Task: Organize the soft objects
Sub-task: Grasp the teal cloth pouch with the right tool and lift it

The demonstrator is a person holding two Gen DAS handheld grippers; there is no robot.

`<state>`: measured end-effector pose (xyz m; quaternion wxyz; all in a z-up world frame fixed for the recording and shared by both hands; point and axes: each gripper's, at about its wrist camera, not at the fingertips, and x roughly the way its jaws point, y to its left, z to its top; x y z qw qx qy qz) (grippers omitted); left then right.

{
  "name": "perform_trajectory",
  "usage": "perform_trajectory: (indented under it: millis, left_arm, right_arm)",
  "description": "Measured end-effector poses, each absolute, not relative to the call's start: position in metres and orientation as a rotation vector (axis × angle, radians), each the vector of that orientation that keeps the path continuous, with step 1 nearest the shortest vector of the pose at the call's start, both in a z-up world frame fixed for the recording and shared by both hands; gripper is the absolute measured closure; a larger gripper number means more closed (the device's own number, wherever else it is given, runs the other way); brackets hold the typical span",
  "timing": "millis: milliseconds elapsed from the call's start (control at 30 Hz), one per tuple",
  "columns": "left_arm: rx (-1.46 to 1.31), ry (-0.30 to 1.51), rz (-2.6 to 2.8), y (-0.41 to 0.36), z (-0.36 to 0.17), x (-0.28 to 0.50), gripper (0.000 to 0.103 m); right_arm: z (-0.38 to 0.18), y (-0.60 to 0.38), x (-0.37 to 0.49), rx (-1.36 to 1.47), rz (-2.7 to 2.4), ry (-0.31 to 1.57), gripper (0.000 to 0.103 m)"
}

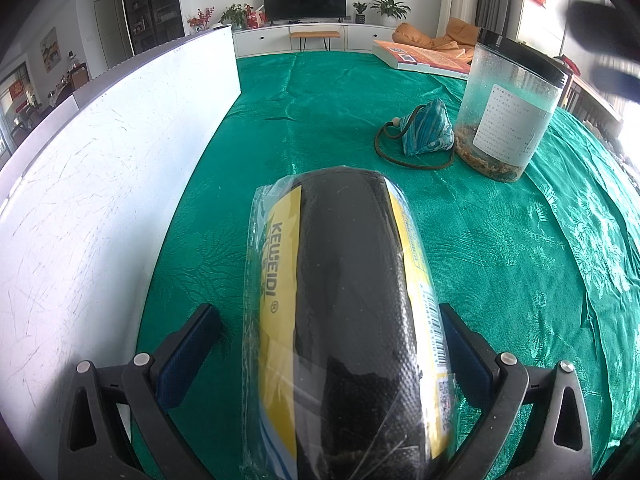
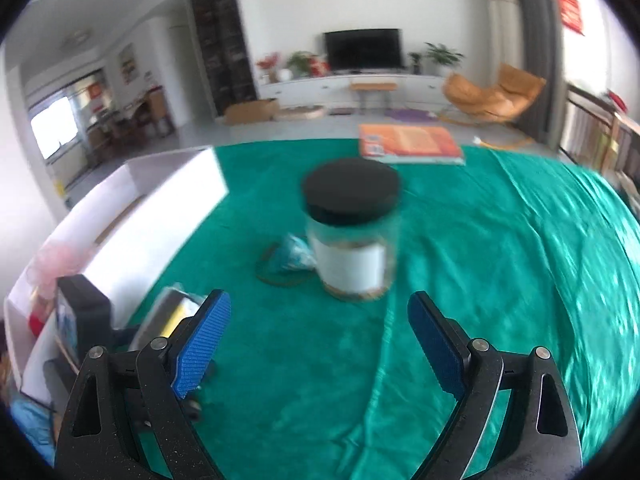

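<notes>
A black soft item in a clear plastic pack with a yellow KEWEIDI card [image 1: 352, 300] lies on the green cloth between the fingers of my left gripper [image 1: 328, 340]. The jaws are wide; the right pad touches the pack and the left pad [image 1: 188, 356] stands slightly off it. A blue patterned pouch [image 1: 426, 130] with a brown cord rests farther ahead, beside a jar. My right gripper [image 2: 320, 320] hovers open and empty over the cloth, facing the pouch [image 2: 294, 258] and the jar. The pack [image 2: 176, 308] also shows at the lower left of the right wrist view.
A white open box [image 1: 100, 184] runs along the left side; the blurred right wrist view shows pink and red soft things [image 2: 56, 264] inside it. A clear jar with a black lid [image 1: 508, 108] stands at right. An orange book [image 1: 424, 58] lies at the far edge.
</notes>
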<state>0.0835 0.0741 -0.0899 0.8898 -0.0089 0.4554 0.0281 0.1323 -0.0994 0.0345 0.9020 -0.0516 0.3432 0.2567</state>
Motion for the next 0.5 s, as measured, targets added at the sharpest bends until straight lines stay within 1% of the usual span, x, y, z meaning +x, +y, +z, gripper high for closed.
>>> perform_trajectory:
  millis: [67, 100, 167, 267, 367, 500]
  left_arm:
    - [-0.019, 0.946, 0.058, 0.074, -0.09, 0.083, 0.0]
    - [-0.019, 0.946, 0.058, 0.074, -0.09, 0.083, 0.0]
    - [-0.019, 0.946, 0.058, 0.074, -0.09, 0.083, 0.0]
    - [-0.019, 0.946, 0.058, 0.074, -0.09, 0.083, 0.0]
    - [-0.019, 0.945, 0.058, 0.074, -0.09, 0.083, 0.0]
    - [-0.02, 0.945, 0.058, 0.074, -0.09, 0.083, 0.0]
  right_arm:
    - [0.035, -0.051, 0.154, -0.282, 0.568, 0.743, 0.012]
    - [0.03, -0.027, 0.163, -0.403, 0.568, 0.749, 0.013]
    - [0.011, 0.018, 0.186, -0.679, 0.586, 0.83, 0.013]
    - [-0.013, 0.05, 0.21, -1.002, 0.597, 0.922, 0.014]
    - [-0.032, 0.056, 0.232, -1.13, 0.614, 1.041, 0.014]
    - [-0.051, 0.058, 0.253, -1.146, 0.598, 1.131, 0.014]
